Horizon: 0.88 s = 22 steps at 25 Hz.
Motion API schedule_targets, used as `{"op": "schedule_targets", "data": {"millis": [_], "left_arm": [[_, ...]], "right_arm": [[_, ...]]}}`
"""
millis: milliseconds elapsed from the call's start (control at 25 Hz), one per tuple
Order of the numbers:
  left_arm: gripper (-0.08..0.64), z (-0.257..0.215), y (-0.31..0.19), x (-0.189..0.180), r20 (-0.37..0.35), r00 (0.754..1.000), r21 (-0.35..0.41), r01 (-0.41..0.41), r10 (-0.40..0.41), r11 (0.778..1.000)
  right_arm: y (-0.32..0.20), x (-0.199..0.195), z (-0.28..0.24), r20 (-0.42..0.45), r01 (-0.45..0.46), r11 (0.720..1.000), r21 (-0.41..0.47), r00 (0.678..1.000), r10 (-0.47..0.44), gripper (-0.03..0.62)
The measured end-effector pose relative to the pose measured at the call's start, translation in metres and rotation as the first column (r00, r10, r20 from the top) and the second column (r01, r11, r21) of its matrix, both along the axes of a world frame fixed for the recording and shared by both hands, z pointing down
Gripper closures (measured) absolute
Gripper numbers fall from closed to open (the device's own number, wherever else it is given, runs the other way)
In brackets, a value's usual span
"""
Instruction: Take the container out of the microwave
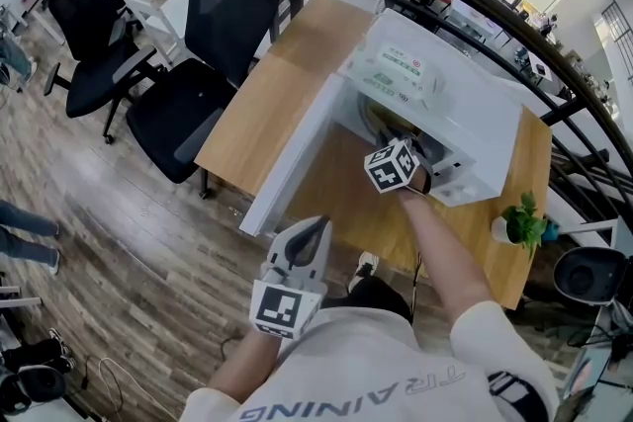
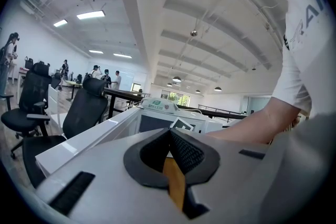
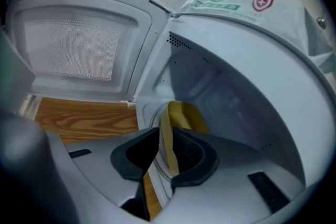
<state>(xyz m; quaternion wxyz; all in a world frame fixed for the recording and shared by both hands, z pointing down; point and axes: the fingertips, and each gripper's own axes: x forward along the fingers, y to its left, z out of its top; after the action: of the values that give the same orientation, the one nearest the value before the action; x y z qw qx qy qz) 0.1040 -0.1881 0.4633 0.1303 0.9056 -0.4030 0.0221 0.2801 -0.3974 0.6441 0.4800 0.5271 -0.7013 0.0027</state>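
A white microwave [image 1: 465, 104] stands on the wooden table [image 1: 287, 64] with its door [image 1: 297, 163] swung open toward me. Inside sits a yellow container [image 3: 184, 115] on the turntable. My right gripper [image 3: 167, 147] reaches into the cavity, its jaws slightly parted and straddling the container's near rim; a gap shows beside the left pad, so the rim looks unpressed. In the head view the right gripper [image 1: 394, 141] has its tips hidden inside the oven. My left gripper [image 1: 311, 224] is held back near my body, below the door, shut and holding nothing [image 2: 169, 136].
A green-and-white packet [image 1: 401, 69] lies on top of the microwave. A small potted plant [image 1: 524, 217] stands at the table's right corner. Black office chairs [image 1: 213, 35] stand left of the table, and a dark railing [image 1: 475, 0] curves behind it.
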Motion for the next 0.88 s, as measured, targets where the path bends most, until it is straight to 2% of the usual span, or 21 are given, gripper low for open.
{"op": "schedule_targets", "data": {"millis": [120, 280, 640, 880], "left_arm": [[0.529, 0.002, 0.0, -0.001, -0.007, 1.0, -0.006, 0.003, -0.003, 1.0], [0.529, 0.006, 0.001, -0.002, -0.001, 1.0, -0.012, 0.0, -0.001, 1.0], [0.529, 0.01, 0.002, -0.002, -0.005, 1.0, -0.029, 0.0, 0.0, 1.0], [0.529, 0.014, -0.001, -0.002, 0.01, 1.0, -0.036, -0.005, 0.005, 0.999]], "right_arm": [[-0.002, 0.0, 0.007, -0.026, 0.003, 1.0, -0.023, 1.0, -0.004, 0.448], [-0.007, 0.002, 0.014, -0.075, 0.016, 0.999, -0.036, 0.997, -0.018, 0.411], [-0.019, 0.012, 0.028, -0.151, 0.012, 0.998, -0.063, 0.988, -0.021, 0.402], [-0.023, 0.016, 0.033, -0.167, 0.008, 0.996, -0.094, 0.986, -0.024, 0.402]]}}
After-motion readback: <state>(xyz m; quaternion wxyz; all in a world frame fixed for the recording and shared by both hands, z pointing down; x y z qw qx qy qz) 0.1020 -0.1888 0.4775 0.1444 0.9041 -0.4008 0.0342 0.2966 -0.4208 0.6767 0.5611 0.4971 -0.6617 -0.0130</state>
